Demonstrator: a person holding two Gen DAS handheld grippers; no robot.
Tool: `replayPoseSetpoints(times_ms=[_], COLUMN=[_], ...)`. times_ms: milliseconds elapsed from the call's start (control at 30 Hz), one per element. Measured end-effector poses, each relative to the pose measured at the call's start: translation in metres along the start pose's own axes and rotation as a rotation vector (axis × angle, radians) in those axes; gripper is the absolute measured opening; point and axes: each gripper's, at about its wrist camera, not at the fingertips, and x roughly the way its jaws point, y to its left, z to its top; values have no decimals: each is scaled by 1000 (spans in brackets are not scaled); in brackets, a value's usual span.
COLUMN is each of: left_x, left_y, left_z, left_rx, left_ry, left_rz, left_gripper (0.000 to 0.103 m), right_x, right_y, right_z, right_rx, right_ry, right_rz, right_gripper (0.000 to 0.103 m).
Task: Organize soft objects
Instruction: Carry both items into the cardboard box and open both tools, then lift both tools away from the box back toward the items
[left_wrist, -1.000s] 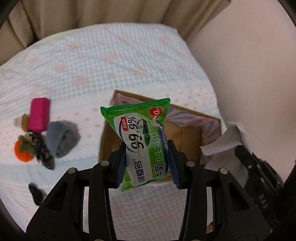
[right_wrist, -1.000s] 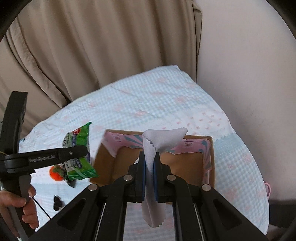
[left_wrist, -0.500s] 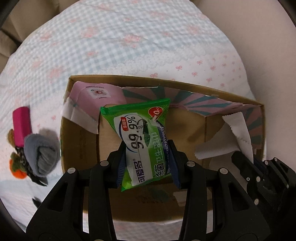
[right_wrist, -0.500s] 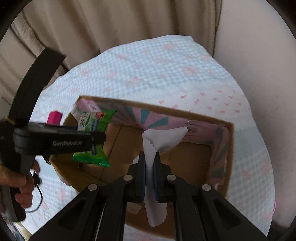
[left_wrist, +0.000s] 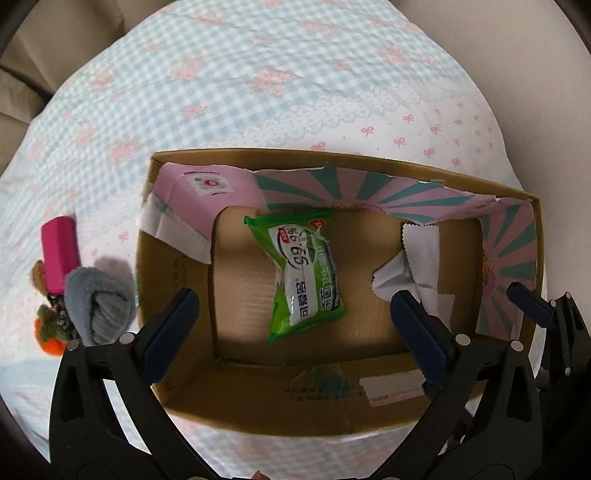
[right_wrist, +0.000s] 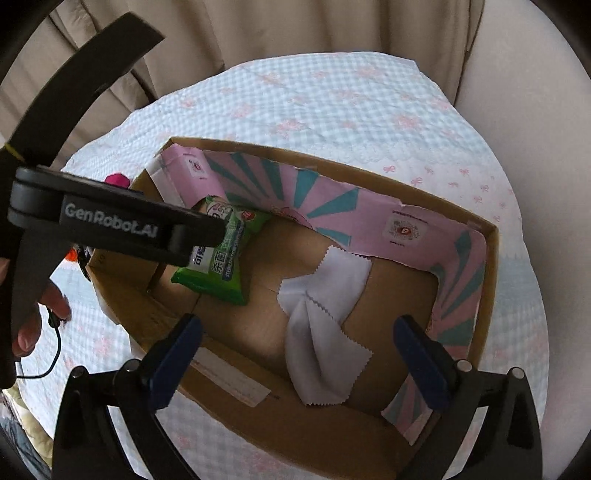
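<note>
With both hand-held grippers, left (left_wrist: 291, 325) and right (right_wrist: 295, 350), just sprung wide over the cardboard box (left_wrist: 258, 406), the remaining rolled grey sock (left_wrist: 99, 310) lies on the bed beyond the box's left wall, nearer the left one.

Glossy plastic wipes pkt (left_wrist: 304, 273) (matt cardboard box (left_wrist: 280, 410)), white cloth (right_wrist: 325, 332).

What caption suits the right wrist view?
Open right hand-held gripper above a cardboard box holding white cloth and green wipes pack.
</note>
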Motion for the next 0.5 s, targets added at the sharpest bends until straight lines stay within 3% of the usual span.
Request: replayPoseSetpoints(times_ms=[500], left_x=[-91], left_y=[2], left_z=[-30], left_rx=[-1], left_ry=[-146], left_rz=[-37], left_gripper=[103], right_x=[-76], right_y=[18], right_z=[4], right_rx=[-5], right_ry=[-116], right_rz=[-46], right_gripper=[103])
